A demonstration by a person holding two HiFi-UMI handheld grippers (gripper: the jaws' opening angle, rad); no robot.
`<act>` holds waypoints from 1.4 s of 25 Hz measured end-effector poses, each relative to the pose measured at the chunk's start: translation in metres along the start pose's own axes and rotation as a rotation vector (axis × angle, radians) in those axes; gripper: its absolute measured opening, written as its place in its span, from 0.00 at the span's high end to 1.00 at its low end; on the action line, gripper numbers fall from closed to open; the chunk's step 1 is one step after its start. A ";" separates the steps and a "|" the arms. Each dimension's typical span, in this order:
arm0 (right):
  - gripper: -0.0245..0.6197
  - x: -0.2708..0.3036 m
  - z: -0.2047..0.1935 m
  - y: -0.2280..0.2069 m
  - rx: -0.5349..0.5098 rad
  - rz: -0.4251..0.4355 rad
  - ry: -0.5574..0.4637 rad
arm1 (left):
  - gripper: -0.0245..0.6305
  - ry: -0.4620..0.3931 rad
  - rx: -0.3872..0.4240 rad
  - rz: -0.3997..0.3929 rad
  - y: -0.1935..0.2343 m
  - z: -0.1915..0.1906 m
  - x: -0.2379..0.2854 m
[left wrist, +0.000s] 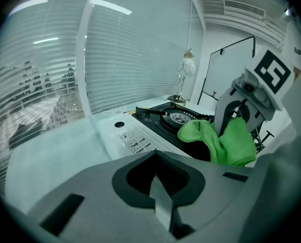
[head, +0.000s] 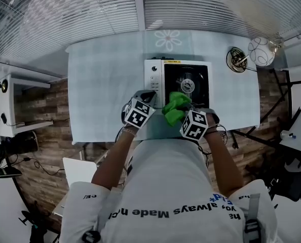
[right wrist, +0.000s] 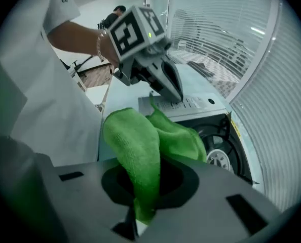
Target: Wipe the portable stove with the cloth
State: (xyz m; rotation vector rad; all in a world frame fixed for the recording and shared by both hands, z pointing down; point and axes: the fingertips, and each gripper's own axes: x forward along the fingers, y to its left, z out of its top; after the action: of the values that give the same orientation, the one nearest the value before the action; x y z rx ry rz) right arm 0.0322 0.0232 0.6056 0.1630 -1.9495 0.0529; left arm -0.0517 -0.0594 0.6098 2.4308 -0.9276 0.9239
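Note:
The portable stove (head: 177,81) is white with a black burner well and sits mid-table. A bright green cloth (head: 175,108) bunches over the stove's near edge. My right gripper (head: 185,112) is shut on the cloth, which hangs out of its jaws in the right gripper view as a thick fold (right wrist: 138,151). My left gripper (head: 149,97) hovers at the near left corner of the stove, by the control panel (left wrist: 134,138). Its jaws are shut with nothing between them (left wrist: 163,206). The burner (left wrist: 179,118) shows beyond the cloth (left wrist: 222,138).
A pale cloth-covered table (head: 105,85) carries the stove. At its far right stand a round wire item (head: 236,59) and a white globe lamp (head: 262,51). Window blinds lie beyond the far edge. A white shelf unit (head: 19,101) stands on the floor to the left.

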 end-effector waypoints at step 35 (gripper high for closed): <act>0.92 -0.113 -0.071 -0.080 0.340 -0.201 -0.157 | 0.96 0.020 0.018 0.003 0.000 0.001 0.000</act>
State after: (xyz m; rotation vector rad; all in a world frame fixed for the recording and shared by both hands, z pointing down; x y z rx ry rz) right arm 0.1505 -0.0381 0.5245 0.6025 -2.0586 0.2453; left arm -0.0512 -0.0604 0.6093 2.4315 -0.9203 0.9599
